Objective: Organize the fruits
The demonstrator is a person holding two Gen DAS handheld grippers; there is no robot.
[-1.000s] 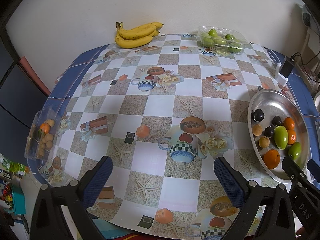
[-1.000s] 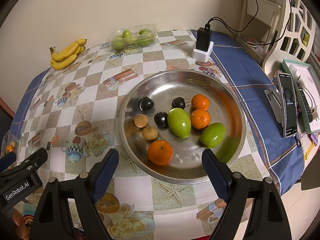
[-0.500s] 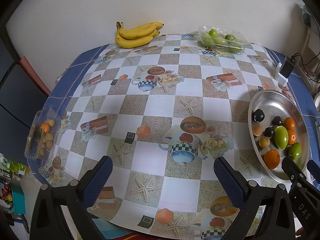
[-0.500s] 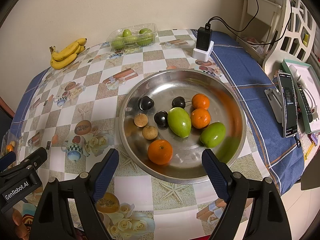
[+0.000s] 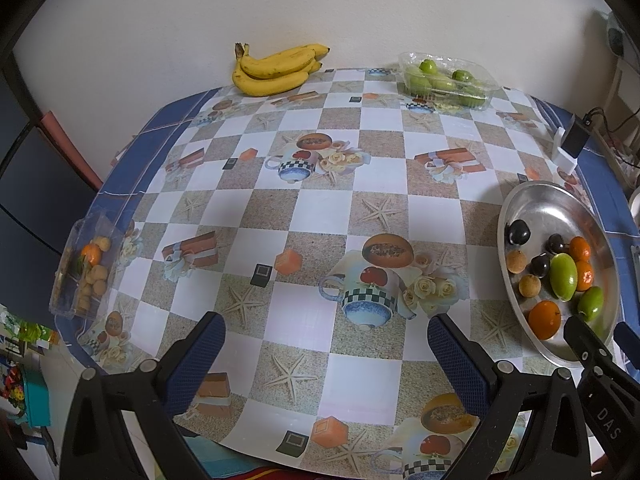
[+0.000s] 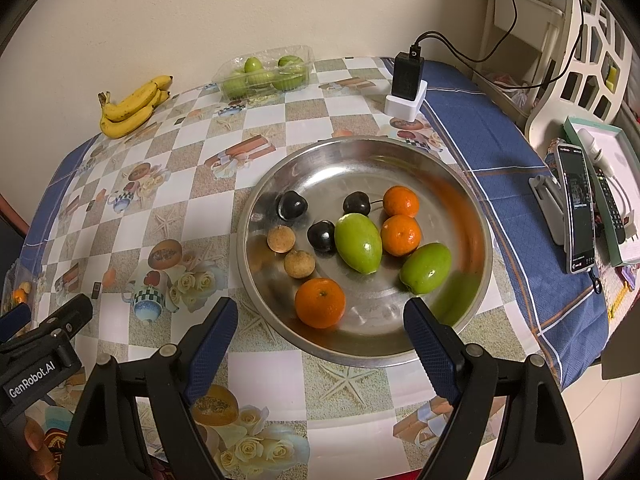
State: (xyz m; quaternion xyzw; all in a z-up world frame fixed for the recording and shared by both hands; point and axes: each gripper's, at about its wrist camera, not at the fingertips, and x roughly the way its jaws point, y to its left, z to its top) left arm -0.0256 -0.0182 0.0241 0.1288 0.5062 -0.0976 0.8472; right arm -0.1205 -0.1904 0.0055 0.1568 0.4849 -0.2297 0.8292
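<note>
A steel dish [image 6: 472, 216] [image 5: 540, 208] on the table's right side holds three oranges [image 6: 320, 302], two green fruits [image 6: 357, 243], three dark cherries [image 6: 292, 205] and two small brown fruits [image 6: 299, 264]. My right gripper [image 6: 322, 322] hangs open just above the dish's near rim, nothing between its pads. My left gripper [image 5: 326, 338] stands open over the patterned cloth, left of the dish, also holding nothing. Bananas [image 5: 276, 68] [image 6: 130, 106] lie at the far edge. A clear tray of green fruits [image 5: 444, 80] [image 6: 266, 72] sits beside them.
A clear box with small brown fruits and an orange [image 5: 86, 268] lies at the table's left edge. A black charger on a white stand [image 6: 406, 80] stands behind the dish. A phone [image 6: 578, 208] and a remote rest on a side surface at the right.
</note>
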